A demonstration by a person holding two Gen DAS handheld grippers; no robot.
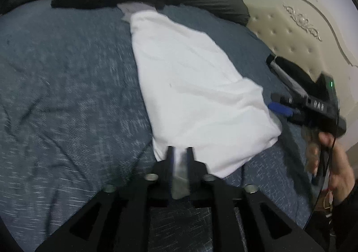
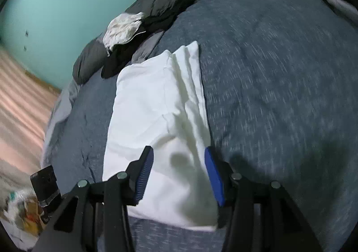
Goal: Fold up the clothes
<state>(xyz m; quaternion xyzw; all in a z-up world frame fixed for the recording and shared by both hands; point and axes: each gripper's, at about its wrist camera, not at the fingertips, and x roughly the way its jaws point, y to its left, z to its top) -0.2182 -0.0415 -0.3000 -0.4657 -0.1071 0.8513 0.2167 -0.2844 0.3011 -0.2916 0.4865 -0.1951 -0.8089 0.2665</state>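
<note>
My left gripper (image 1: 180,151) pinches the long white cotton garment's (image 1: 192,86) near hem, my right gripper (image 2: 179,176) gapes wide over it on the blue-grey bedspread (image 1: 67,86); I'd lift both corners evenly.

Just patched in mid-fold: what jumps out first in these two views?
The white garment lies as a long folded strip across the blue-grey bedspread. The right gripper hovers open over its near end, jaws apart. The left gripper is nearly closed at its near edge; whether it pinches cloth is unclear.

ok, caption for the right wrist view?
Right gripper, jaws open, poised over the near end of a folded white garment on a blue bedspread.
</note>
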